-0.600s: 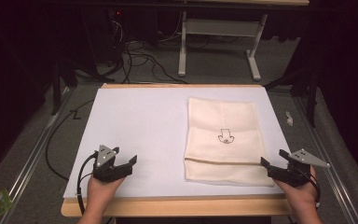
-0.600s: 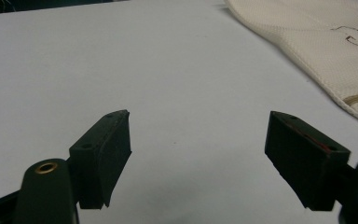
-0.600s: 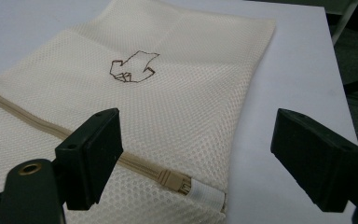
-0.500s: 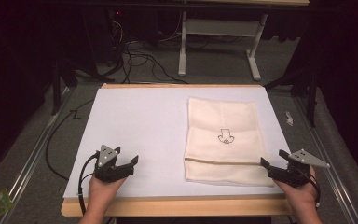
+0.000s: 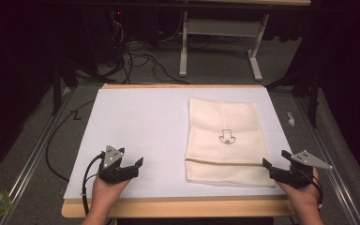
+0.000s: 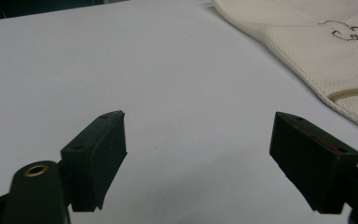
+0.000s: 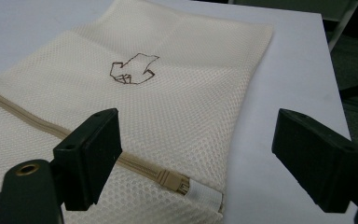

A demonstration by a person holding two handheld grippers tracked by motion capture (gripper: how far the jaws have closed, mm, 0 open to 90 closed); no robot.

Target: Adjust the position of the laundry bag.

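Lighting is top-down and local: the white table [image 5: 136,131] is bright and evenly lit, surroundings drop to near black. No hard glare; white sheet close to clipping in the high view. Shadows soft and short, tucked under the left gripper [image 5: 138,165] and right gripper [image 5: 275,158]. High view is low-res and slightly soft overall. In the gripper views the fingers [image 6: 95,156] sit close to the lens and read blurred (edges fuzzy), while the mesh bag [image 7: 177,93] weave stays sharp mid-frame. Slight bluish cast on the sheet.
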